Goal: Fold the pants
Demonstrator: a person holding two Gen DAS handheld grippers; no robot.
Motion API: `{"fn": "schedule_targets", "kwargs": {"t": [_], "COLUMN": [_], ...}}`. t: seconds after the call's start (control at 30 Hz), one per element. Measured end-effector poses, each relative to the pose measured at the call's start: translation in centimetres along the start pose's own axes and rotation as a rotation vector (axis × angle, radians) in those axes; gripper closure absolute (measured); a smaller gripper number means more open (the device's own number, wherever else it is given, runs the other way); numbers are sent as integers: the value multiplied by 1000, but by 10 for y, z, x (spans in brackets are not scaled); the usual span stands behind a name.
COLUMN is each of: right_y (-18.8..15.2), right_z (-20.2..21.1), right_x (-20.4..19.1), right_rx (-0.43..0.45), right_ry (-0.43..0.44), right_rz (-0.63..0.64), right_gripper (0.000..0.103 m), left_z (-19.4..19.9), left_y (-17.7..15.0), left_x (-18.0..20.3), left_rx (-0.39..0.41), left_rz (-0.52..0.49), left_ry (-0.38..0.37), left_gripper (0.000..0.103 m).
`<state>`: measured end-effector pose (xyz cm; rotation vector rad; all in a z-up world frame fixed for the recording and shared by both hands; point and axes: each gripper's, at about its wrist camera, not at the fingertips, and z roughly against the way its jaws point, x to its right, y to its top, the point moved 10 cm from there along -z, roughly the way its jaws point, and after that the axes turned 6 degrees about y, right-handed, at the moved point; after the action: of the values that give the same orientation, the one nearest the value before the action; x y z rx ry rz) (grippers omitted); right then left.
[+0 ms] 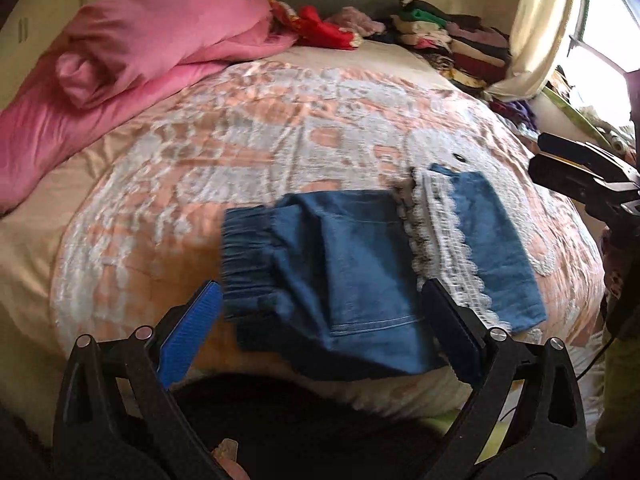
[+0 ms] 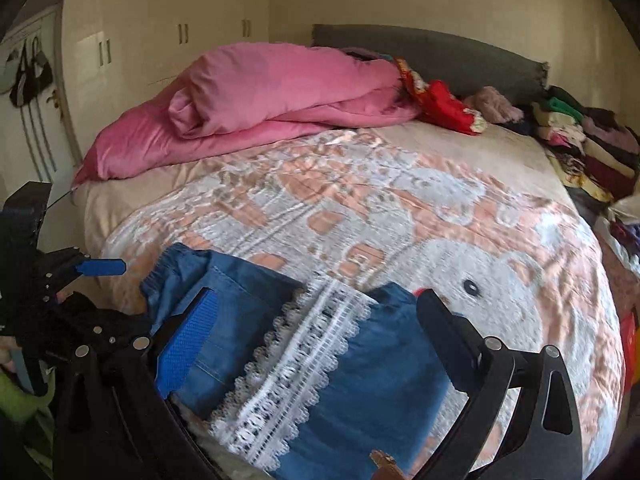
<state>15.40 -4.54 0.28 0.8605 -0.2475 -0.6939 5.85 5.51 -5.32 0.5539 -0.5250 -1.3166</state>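
Blue denim pants (image 1: 352, 264) with a white lace band (image 1: 444, 240) lie folded on the bed (image 1: 240, 136), elastic waistband to the left. My left gripper (image 1: 320, 300) hovers open over their near edge, nothing between its fingers. In the right wrist view the same pants (image 2: 360, 380) with their lace band (image 2: 296, 364) lie under my right gripper (image 2: 320, 312), which is open and holds nothing. The right gripper's body (image 1: 588, 184) shows at the right edge of the left view. The left gripper (image 2: 96, 268) shows at the left edge of the right view.
A pink duvet (image 2: 256, 92) is heaped at the head of the bed by a grey headboard (image 2: 440, 56). Red cloth (image 2: 444, 108) and stacks of folded clothes (image 2: 588, 144) line the far right side. Wardrobe doors (image 2: 160, 40) stand behind.
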Motion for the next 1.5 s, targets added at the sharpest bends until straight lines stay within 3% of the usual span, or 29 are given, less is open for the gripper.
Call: {"fn": "schedule_targets", "kwargs": {"t": [0.23, 0.5, 0.57, 0.63, 0.7, 0.93, 1.1, 1.13, 1.17, 1.2, 1.27, 1.33, 1.5], "right_y": [10, 14, 13, 11, 8, -13, -22, -22, -22, -22, -20, -15, 3], "right_z": [-40, -102, -116, -133, -145, -184, -201, -201, -200, -196, -191, -180, -141], "right_x": [-27, -70, -81, -92, -100, -126, -134, -135, -136, -142, -142, -137, -113], "right_rx": [-71, -215, -251, -293, -331, -463, -493, -485, -480, -482, -459, -433, -326], "right_ry": [84, 241, 277, 310, 340, 425, 468, 482, 507, 577, 575, 587, 646], "right_rz": [48, 105, 118, 136, 155, 207, 193, 190, 186, 167, 171, 152, 76], "right_gripper": [5, 5, 5, 5, 5, 5, 4, 10, 44, 56, 62, 70, 72], "left_z": [-14, -38, -45, -52, -58, -62, -64, -65, -64, -64, -61, -56, -40], "left_y": [-15, -30, -33, -34, -37, -39, -39, -39, -39, -39, -39, -38, -35], "left_x": [-47, -47, -43, -38, -33, -32, -33, -33, -34, -34, -34, -35, -26], "left_rx": [-79, -165, -182, -200, -219, -230, -244, -246, -247, -248, -244, -233, -217], "left_rz": [110, 145, 141, 146, 146, 147, 162, 167, 172, 176, 185, 198, 229], "left_ry": [19, -52, -65, -96, -123, -136, -151, -155, -159, -163, -169, -181, -256], "left_gripper": [10, 10, 15, 45, 54, 54, 53, 52, 51, 49, 46, 32, 23]}}
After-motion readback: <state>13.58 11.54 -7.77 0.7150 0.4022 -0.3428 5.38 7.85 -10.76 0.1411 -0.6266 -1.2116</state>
